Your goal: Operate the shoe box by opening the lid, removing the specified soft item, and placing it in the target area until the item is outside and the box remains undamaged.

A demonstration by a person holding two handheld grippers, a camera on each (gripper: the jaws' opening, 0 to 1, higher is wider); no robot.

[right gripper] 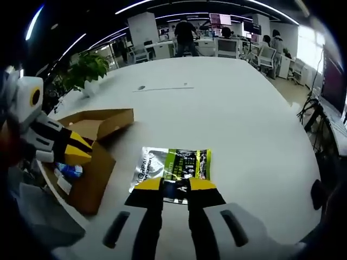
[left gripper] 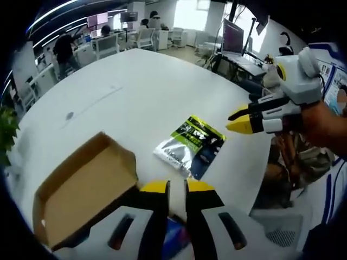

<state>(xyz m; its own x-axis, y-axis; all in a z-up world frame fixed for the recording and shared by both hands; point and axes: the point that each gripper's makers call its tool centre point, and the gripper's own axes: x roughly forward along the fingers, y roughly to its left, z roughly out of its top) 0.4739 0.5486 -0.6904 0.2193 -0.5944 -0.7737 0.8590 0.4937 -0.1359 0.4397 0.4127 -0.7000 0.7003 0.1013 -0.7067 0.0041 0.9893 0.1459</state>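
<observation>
Lying flat on the white worktop (right gripper: 238, 119), the one soft packet (right gripper: 172, 167), silver with a green and dark panel, is already outside the shoe box (right gripper: 95, 162) and just beside it. That single cardboard box stands open, its lid flap (left gripper: 81, 189) laid back, showing no tear or crush that I can see. Judging by this, opening and removal look done; whether the packet's spot is the target area cannot be told. Two claws: the right claw (right gripper: 176, 184) hangs at the packet's near edge, jaws nearly together, gripping nothing; the left claw (left gripper: 176, 187) sits at the box, likewise narrowly parted and empty.
</observation>
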